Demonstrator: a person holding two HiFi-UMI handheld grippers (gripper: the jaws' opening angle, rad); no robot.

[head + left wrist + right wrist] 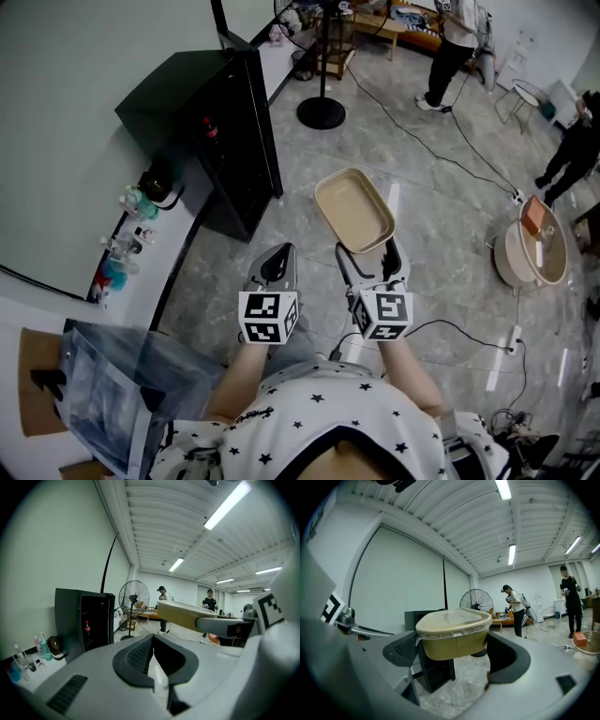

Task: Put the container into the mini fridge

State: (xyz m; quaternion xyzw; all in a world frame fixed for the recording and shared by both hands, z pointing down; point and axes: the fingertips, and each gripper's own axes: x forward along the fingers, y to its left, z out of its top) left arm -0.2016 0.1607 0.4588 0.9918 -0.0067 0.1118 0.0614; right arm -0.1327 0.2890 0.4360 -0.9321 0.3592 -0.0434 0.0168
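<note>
The right hand-held gripper (367, 249) is clamped on the near end of the tan container (352, 208). It holds it up over the floor, in the middle of the picture. The left hand-held gripper (278, 255) is closed on nothing. The black mini fridge (197, 117) stands at the upper left.

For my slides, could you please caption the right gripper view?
Right tongs clamp a lidded tan container, with the black mini fridge behind.
</note>
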